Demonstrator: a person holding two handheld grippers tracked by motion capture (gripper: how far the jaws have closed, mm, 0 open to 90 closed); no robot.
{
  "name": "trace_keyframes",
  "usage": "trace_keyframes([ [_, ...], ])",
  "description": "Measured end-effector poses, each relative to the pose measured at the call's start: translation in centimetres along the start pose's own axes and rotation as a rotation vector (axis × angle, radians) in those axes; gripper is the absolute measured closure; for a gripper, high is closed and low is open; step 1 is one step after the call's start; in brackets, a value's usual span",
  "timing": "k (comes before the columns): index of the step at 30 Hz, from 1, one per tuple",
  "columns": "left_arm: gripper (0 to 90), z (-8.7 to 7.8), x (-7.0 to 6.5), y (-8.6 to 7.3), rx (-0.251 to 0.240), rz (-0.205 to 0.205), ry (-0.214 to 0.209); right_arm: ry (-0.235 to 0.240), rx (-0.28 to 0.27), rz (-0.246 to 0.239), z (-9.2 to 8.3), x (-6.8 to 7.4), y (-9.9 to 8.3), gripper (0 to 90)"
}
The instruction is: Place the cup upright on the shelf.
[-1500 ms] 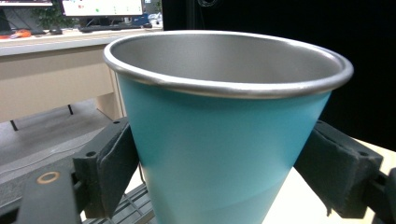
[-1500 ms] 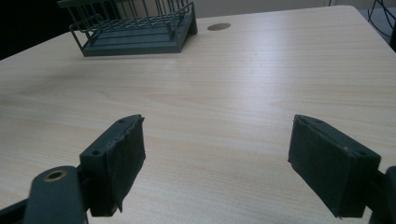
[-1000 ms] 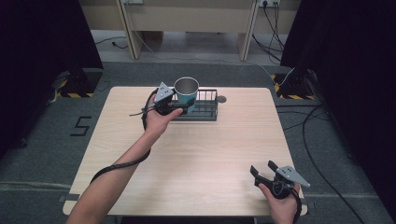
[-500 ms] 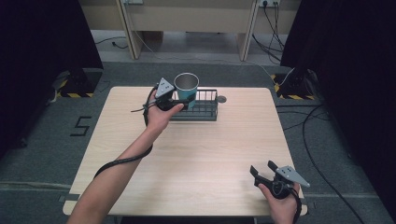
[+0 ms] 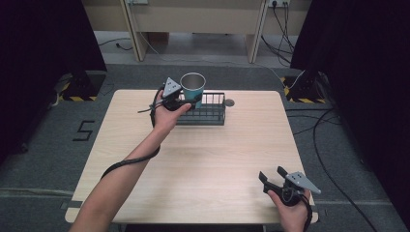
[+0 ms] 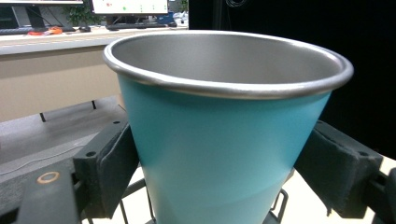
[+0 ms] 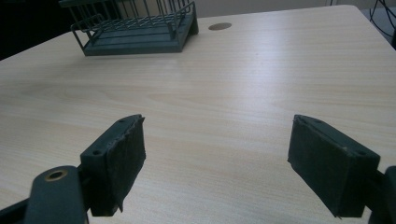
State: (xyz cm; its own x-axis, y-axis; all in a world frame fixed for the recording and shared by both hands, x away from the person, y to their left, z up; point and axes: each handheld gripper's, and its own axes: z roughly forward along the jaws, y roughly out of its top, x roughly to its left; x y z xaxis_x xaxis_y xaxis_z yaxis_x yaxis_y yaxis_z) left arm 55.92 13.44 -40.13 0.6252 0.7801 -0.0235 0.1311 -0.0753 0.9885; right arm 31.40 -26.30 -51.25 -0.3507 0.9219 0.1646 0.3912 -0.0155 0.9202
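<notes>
A teal cup (image 5: 193,88) with a steel rim and steel inside is held upright over the left end of a black wire basket (image 5: 212,115). My left gripper (image 5: 191,101) is shut on the cup (image 6: 224,140), its pads pressing the cup's two sides below the rim. The cup looks empty inside. Basket wires (image 6: 280,201) show just under the cup. My right gripper (image 5: 272,173) hovers low near the table's front right corner, open (image 7: 217,161) with nothing between its pads and bare wood beneath. The basket (image 7: 135,39) lies far ahead of it.
The light wooden table (image 5: 203,164) has a round cable hole (image 5: 229,102) just right of the basket, near the far edge. Dark curtains flank the table; cables run across the floor at the right. A cable trails from the left gripper along the forearm.
The left gripper has risen a little with the cup, which now stands higher above the basket. The right gripper has stayed put.
</notes>
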Motion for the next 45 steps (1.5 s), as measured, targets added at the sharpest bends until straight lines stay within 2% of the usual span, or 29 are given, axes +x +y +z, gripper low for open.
trace_keyframes([
  [11, 16.2, 1.1, 0.5, -0.2, 0.024, -0.011, 0.029, 0.000, 0.000, -0.005, 0.0, 0.0, 0.0, 19.7],
  [26, 16.2, 2.8, 1.0, -1.0, 0.055, -0.055, 0.076, 0.003, 0.000, 0.003, 0.0, -0.1, 0.0, 19.8],
  [35, 16.2, 3.5, 1.2, -1.9, 0.094, -0.060, 0.108, 0.006, 0.001, 0.009, -0.1, -0.1, 0.0, 19.9],
  [45, 16.2, 4.2, 1.0, -2.8, 0.130, -0.067, 0.107, 0.006, 0.001, 0.008, -0.1, -0.1, 0.0, 19.8],
])
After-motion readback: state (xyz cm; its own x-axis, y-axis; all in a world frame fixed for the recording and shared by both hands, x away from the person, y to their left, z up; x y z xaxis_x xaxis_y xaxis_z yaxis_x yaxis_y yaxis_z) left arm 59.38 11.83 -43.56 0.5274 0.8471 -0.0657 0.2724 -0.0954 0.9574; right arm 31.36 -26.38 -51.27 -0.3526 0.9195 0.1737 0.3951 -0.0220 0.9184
